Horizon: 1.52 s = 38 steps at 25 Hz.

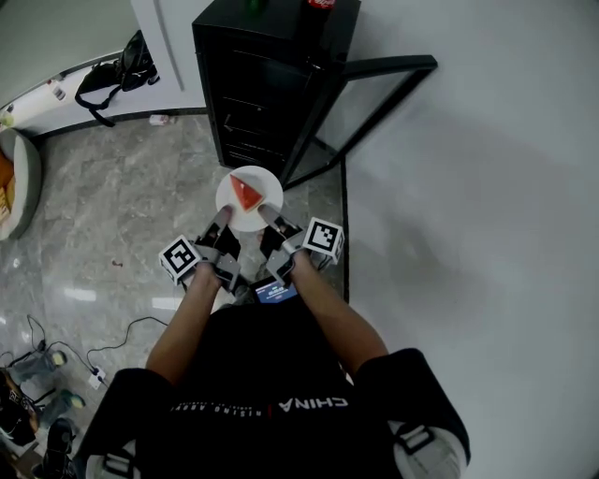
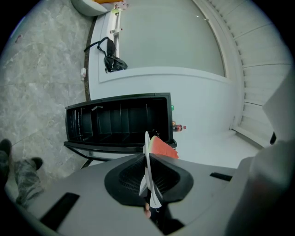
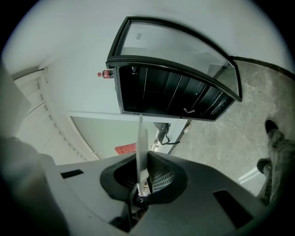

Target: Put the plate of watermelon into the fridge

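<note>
Standing on the grey stone floor (image 1: 112, 215) against a white wall (image 1: 487, 187), the black fridge (image 1: 267, 84) is the largest thing ahead of the person, and its glass door (image 1: 370, 103) is swung wide open to the right, so the dark shelves inside face the plate. That opening step looks done. The white plate (image 1: 231, 187) is in the air just in front of the fridge's lower part, level and short of the shelves, not yet inside. It is carried from the near side by both tools. The left gripper (image 1: 220, 220) is clamped on the plate's near-left rim and the right gripper (image 1: 270, 217) on its near-right rim. Each gripper view shows the thin rim edge-on, pinched between that gripper's dark pads, with the open fridge straight beyond it. A single red wedge of watermelon (image 1: 246, 194) lies about the middle of the plate, clear of both sets of jaws. A small red-capped bottle (image 1: 320, 4) stands on top of the fridge, out of the way. By my reckoning the pick-up and the approach are finished. What is left is to carry the plate forward through the doorway, set it flat on a shelf, let go with both claws and draw them back. Shutting the door may follow, though the task does not ask for it.
</note>
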Tool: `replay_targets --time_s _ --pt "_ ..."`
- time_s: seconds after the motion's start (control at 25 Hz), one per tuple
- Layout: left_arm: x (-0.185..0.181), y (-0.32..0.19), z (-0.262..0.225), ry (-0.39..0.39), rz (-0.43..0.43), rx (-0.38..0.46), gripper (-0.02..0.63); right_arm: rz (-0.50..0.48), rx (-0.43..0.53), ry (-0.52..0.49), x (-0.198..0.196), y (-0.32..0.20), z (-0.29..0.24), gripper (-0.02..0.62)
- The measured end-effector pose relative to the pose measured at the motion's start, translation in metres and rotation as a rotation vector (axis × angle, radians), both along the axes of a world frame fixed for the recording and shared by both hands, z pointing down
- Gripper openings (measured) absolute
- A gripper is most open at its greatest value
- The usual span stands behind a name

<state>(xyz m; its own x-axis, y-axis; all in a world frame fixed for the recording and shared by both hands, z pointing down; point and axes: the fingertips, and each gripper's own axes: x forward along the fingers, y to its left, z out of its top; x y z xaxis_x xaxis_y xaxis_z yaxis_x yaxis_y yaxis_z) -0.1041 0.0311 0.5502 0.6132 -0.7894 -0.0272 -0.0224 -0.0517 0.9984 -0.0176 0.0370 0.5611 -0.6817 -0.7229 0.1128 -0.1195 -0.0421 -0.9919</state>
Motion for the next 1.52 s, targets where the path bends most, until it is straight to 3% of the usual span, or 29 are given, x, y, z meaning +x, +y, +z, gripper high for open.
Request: replay_targets --time_s 0.44,0.72,1.12,1.36,1.52 --pt "0.004 -0.07 0.011 -0.036 0.033 -0.037 0.033 0.038 -0.022 -0.047 0.004 -0.066 0.013 0.032" --pt "0.027 -0.186 0.041 -0.055 0.045 -0.037 0.033 0.041 -0.017 -0.055 0.026 -0.182 0.042 0.032" --pt "0.042 -0.209 -0.009 -0.057 0.087 -0.012 0.032 0.098 0.015 -0.023 0.041 -0.201 -0.01 0.032" --pt "0.047 -0.24 0.001 -0.058 0.129 -0.014 0.032 0.163 -0.003 -0.037 0.046 -0.227 0.001 0.032" --pt "0.044 -0.267 0.006 -0.08 0.2 -0.02 0.034 0.233 -0.019 -0.057 0.041 -0.249 0.008 0.032"
